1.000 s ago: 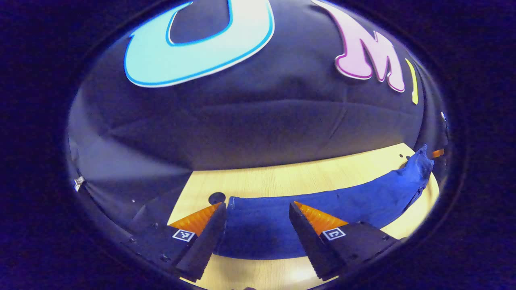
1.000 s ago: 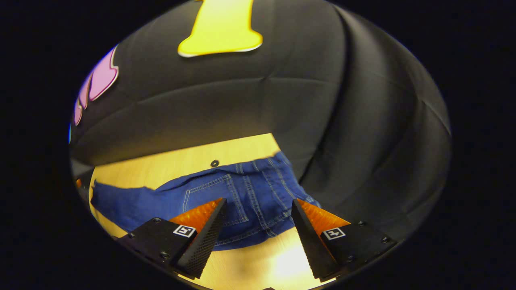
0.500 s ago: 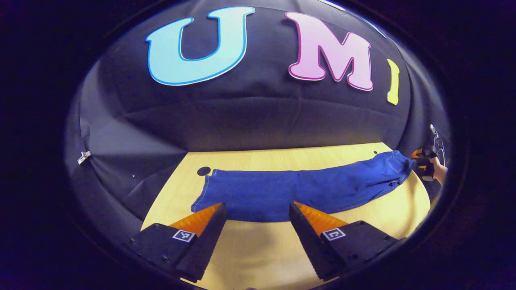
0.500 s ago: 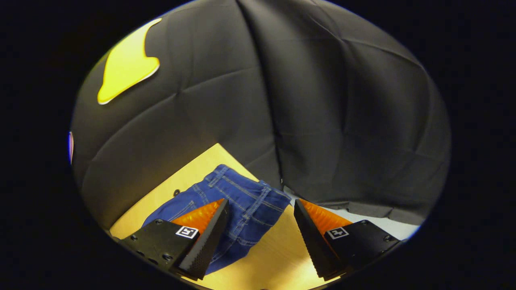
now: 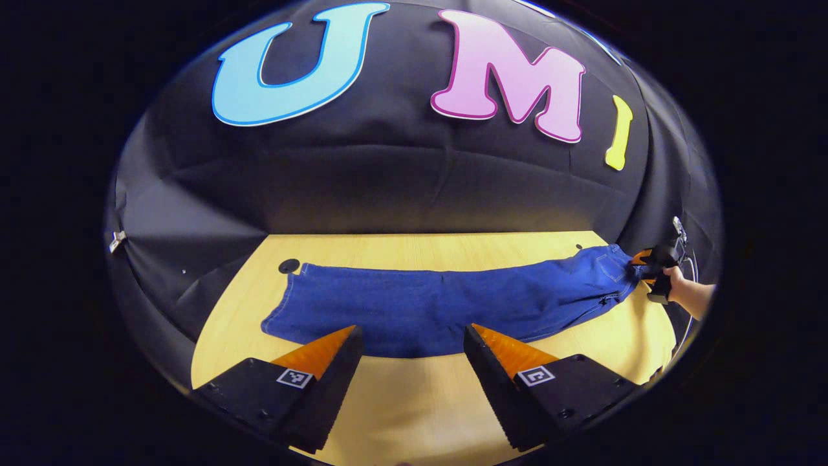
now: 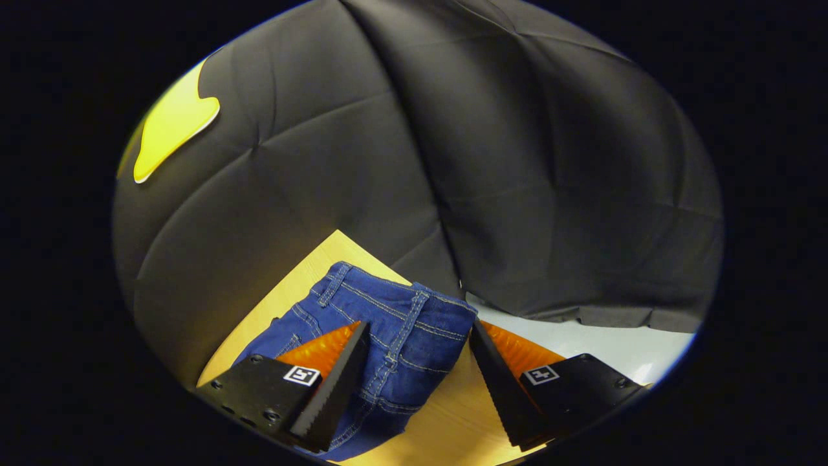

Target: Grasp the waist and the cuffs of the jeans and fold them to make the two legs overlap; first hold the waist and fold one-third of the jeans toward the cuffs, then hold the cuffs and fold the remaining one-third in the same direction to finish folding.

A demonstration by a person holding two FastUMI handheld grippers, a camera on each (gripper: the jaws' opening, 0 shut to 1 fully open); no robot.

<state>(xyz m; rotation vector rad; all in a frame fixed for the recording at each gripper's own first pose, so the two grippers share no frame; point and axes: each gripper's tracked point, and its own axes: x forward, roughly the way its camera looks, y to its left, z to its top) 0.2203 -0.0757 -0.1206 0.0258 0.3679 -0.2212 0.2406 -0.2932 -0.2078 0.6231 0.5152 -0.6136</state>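
Note:
Blue jeans (image 5: pixel 440 304) lie flat along the wooden table (image 5: pixel 414 249), one leg over the other, cuffs (image 5: pixel 284 310) to the left and waist (image 5: pixel 611 265) to the right. My left gripper (image 5: pixel 411 333) is open just short of the near edge of the legs, holding nothing. In the left gripper view the right gripper (image 5: pixel 650 268), held by a hand (image 5: pixel 689 294), sits at the waist end. In the right gripper view my right gripper (image 6: pixel 419 330) is open, with the waist (image 6: pixel 394 310) lying between and beyond its fingers, not pinched.
Small dark round holes (image 5: pixel 289 265) mark the tabletop near the cuffs and near the waist. The waist reaches the table's end (image 6: pixel 446 414), beyond which pale floor (image 6: pixel 582 336) shows. Black cloth walls close in behind and at both sides.
My left gripper has drawn back from the legs, so the whole length of the jeans now shows. My right gripper has swung round to the waist end and closer to it.

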